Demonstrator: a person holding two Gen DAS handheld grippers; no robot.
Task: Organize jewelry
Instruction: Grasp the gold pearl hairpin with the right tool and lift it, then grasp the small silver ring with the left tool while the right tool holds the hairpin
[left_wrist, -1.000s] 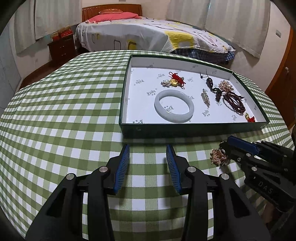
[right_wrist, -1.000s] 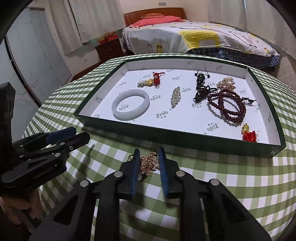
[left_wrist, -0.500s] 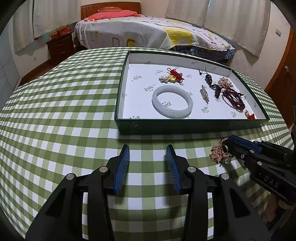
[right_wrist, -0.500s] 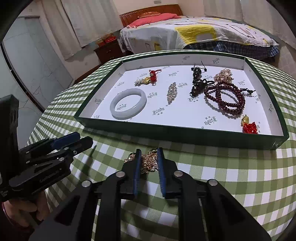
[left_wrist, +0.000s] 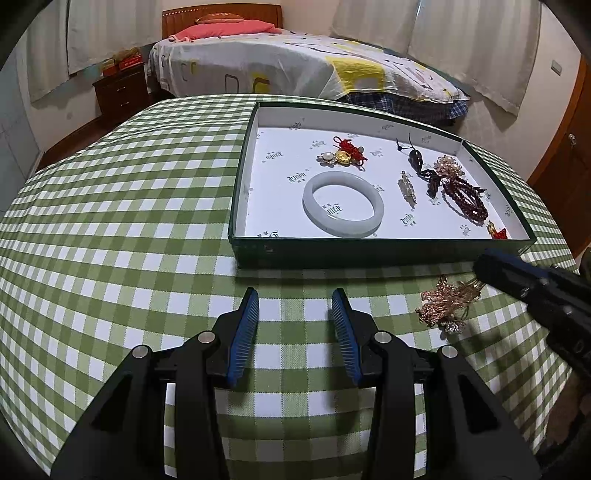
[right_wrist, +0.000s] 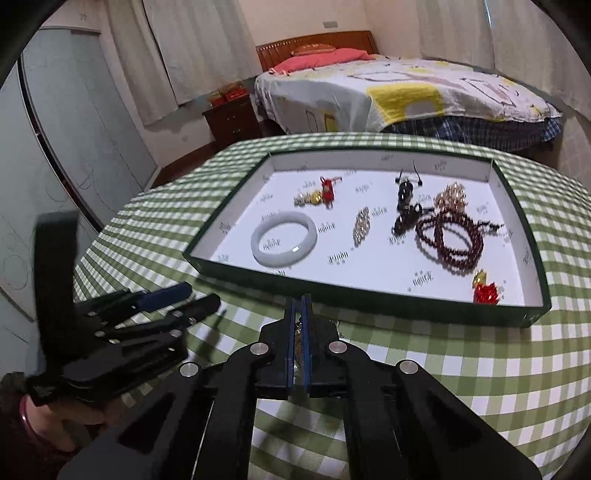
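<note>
The gold jewelry cluster (left_wrist: 445, 306) hangs from the clamped right gripper (left_wrist: 480, 271), just above the checked tablecloth (left_wrist: 110, 221) before the green tray's (left_wrist: 332, 254) near wall; the left gripper (left_wrist: 294, 306) stands half open, empty

From the right wrist, the right gripper (right_wrist: 299, 301) pinches gold links (right_wrist: 298, 332) between its pads, near the tray (right_wrist: 369, 295)

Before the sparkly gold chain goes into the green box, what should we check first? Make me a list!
1. Right tool pinching the gold chain: ok, it is shut on the chain.
2. Chain fully off the tablecloth: cannot tell; part hangs low, near the cloth.
3. Free spot in the box: ok, bare white floor near the front wall.
4. Bangle out of the way: ok, it lies to the left in the box.
5. Red beads out of the way: ok, they lie at the right.
6. Left tool clear of the path: ok, open and holding nothing.
</note>
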